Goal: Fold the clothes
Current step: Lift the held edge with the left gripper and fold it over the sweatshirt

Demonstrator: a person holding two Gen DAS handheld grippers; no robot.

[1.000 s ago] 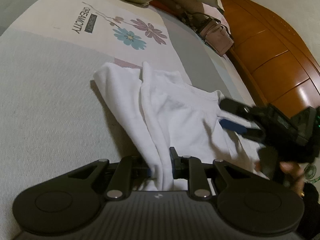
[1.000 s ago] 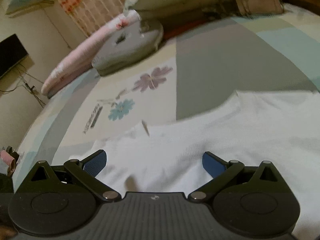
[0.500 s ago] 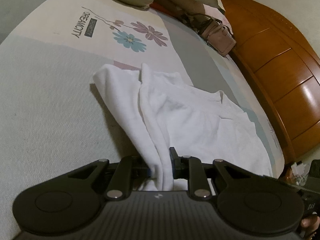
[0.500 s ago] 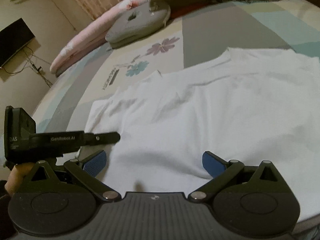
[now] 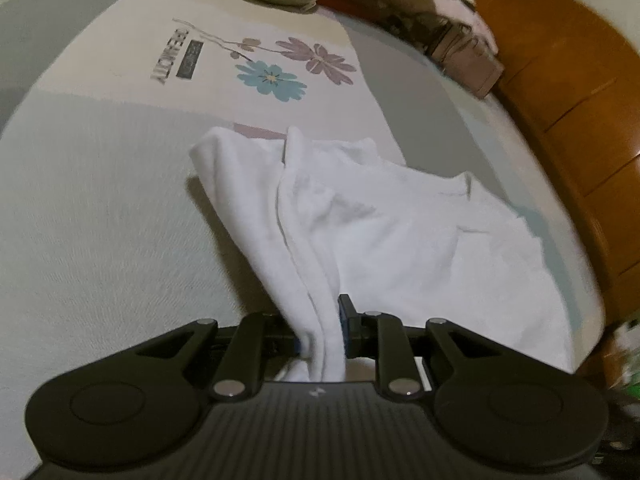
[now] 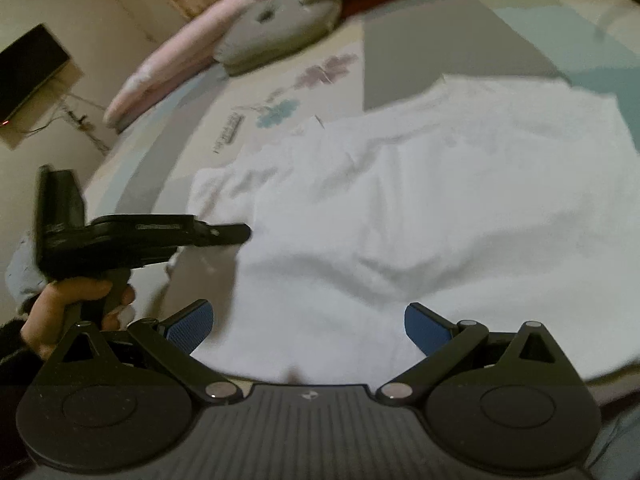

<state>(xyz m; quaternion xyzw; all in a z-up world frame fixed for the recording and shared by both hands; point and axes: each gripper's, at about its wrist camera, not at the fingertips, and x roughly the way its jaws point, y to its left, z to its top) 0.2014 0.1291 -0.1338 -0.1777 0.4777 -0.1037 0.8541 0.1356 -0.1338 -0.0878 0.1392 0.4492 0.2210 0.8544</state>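
On the bed (image 5: pixel 100 240) the white shirt (image 5: pixel 400 240) lies mostly spread, one edge bunched and lifted in my left gripper (image 5: pixel 320 332), jaws clamped on it. My right gripper (image 6: pixel 306 330) hovers, jaws apart. No neat fold shows; most folding seems left.

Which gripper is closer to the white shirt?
Left. The left gripper is shut on a bunched edge of the shirt. The right gripper is open, at the shirt's near edge, gripping nothing.
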